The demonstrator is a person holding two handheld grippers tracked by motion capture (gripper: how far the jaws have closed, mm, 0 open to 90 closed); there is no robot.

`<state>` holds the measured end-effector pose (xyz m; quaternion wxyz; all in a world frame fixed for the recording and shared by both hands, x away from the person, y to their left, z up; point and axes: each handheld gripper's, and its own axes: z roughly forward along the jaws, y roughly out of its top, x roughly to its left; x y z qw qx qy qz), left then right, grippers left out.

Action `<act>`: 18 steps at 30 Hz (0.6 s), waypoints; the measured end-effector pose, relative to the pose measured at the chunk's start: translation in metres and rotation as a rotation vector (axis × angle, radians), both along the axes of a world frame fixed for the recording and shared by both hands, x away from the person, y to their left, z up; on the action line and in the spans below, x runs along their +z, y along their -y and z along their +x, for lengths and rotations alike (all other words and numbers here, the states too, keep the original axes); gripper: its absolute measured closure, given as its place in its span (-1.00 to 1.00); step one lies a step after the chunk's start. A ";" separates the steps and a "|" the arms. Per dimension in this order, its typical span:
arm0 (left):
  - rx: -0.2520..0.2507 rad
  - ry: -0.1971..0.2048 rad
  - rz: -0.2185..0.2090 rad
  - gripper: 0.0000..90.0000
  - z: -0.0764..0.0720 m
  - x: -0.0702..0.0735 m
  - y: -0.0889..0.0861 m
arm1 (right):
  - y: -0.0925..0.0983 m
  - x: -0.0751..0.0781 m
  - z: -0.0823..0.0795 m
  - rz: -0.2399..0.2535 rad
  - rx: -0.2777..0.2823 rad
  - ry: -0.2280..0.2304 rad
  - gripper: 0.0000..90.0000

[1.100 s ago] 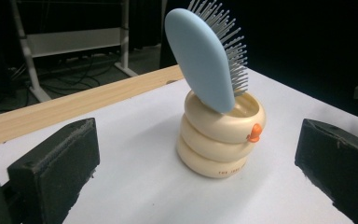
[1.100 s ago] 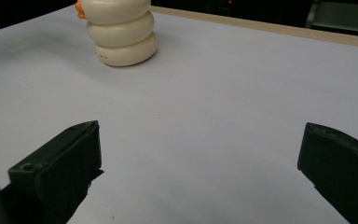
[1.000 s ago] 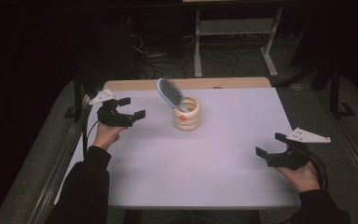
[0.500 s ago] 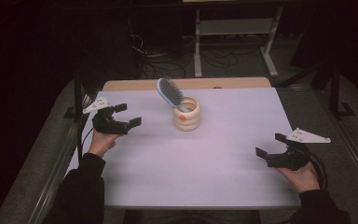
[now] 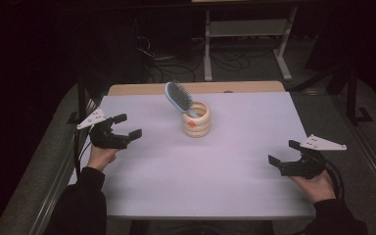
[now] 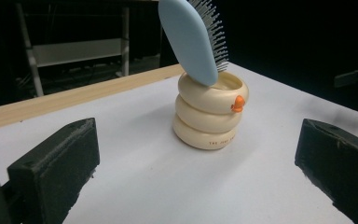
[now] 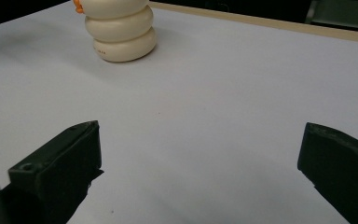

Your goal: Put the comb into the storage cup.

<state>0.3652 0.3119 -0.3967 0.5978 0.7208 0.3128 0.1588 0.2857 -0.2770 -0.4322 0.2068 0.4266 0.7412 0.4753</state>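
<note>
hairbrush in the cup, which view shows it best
The left gripper view: the hairbrush is close, its blue back and bristles clear, leaning in the cream cup. The high view shows it small; the right gripper view catches the cup's lower rings.

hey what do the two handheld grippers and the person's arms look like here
Both the left gripper and the right gripper are black, with two blocky, squared jaws. Each carries a pale grey three-cornered plate on top. A dark cable trails from each. The person wears dark long sleeves.
</note>
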 end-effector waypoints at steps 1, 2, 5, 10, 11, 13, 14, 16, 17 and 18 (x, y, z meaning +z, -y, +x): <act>0.003 0.004 -0.004 -1.00 -0.002 0.000 -0.001 | 0.000 0.000 0.000 0.001 0.001 0.000 -1.00; 0.003 0.006 -0.001 -1.00 -0.003 -0.001 -0.002 | 0.000 0.000 0.000 0.000 0.001 -0.001 -1.00; 0.006 0.014 0.006 -1.00 -0.008 -0.002 -0.006 | 0.000 0.000 0.000 0.000 0.002 0.000 -1.00; 0.014 0.016 0.008 -1.00 -0.015 -0.005 -0.015 | -0.001 -0.001 0.000 0.000 0.001 -0.007 -1.00; 0.019 0.018 0.005 -1.00 -0.017 -0.005 -0.019 | -0.001 -0.001 0.000 0.000 0.001 -0.009 -1.00; 0.035 0.020 -0.002 -1.00 -0.022 -0.007 -0.026 | 0.000 -0.002 0.000 0.002 0.002 -0.010 -1.00; 0.035 0.020 -0.002 -1.00 -0.022 -0.007 -0.026 | 0.000 -0.002 0.000 0.002 0.002 -0.010 -1.00; 0.046 0.025 -0.005 -1.00 -0.025 -0.008 -0.031 | 0.000 -0.002 0.000 0.005 0.002 -0.009 -1.00; 0.056 0.026 -0.005 -1.00 -0.028 -0.010 -0.036 | 0.000 -0.001 0.000 0.006 0.000 -0.009 -1.00; 0.056 0.026 -0.005 -1.00 -0.028 -0.010 -0.036 | 0.000 -0.001 0.000 0.007 0.000 -0.010 -1.00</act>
